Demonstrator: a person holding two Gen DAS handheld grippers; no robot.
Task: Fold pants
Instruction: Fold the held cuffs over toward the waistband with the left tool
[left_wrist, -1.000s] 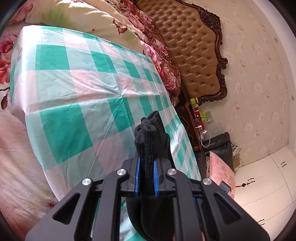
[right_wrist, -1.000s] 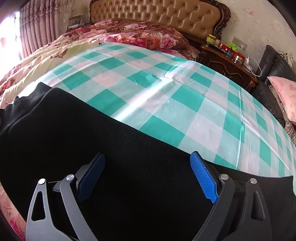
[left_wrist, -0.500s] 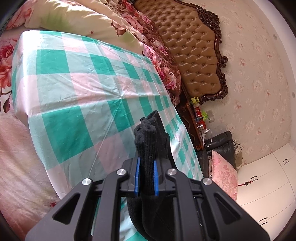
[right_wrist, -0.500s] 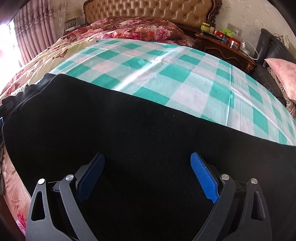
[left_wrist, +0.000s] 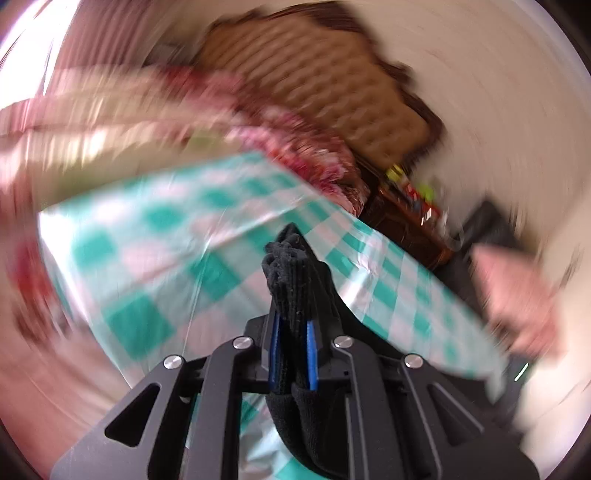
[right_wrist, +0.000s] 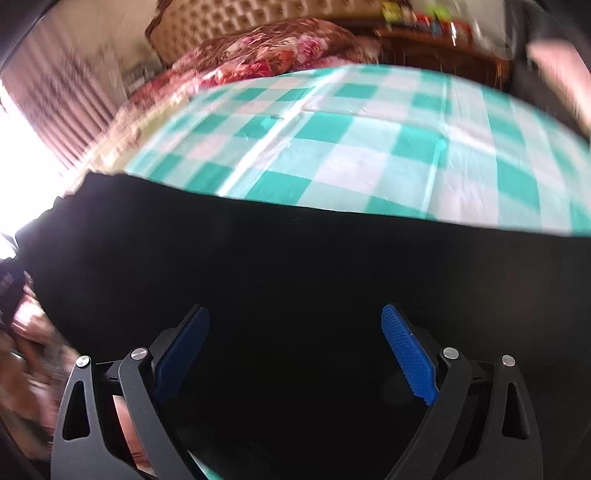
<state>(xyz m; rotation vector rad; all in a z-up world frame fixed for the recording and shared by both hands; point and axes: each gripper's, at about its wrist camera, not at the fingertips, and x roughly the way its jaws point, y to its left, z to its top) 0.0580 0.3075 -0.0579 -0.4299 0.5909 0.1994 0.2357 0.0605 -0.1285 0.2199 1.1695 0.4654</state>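
The black pants (right_wrist: 295, 280) lie spread across the near part of a green-and-white checked sheet (right_wrist: 351, 147), filling the lower half of the right wrist view. My right gripper (right_wrist: 295, 347) hovers over the cloth with its blue pads (right_wrist: 408, 354) wide apart and nothing pinched between them. In the left wrist view my left gripper (left_wrist: 291, 350) is shut on a bunched black ribbed edge of the pants (left_wrist: 291, 273), which sticks up past the blue pads, while more cloth hangs below. That view is heavily blurred by motion.
A tufted brown headboard (left_wrist: 325, 85) and a floral quilt (right_wrist: 266, 55) sit at the far end of the bed. A dark wooden nightstand (left_wrist: 406, 218) with small bottles stands beside it, and a pink cushion (left_wrist: 517, 295) lies to the right. Bright window curtains (right_wrist: 62, 110) are at the left.
The left gripper has risen and rolled with the pants edge still clamped, so the bed now sits tilted differently. The right gripper slid sideways over the black cloth, still open.
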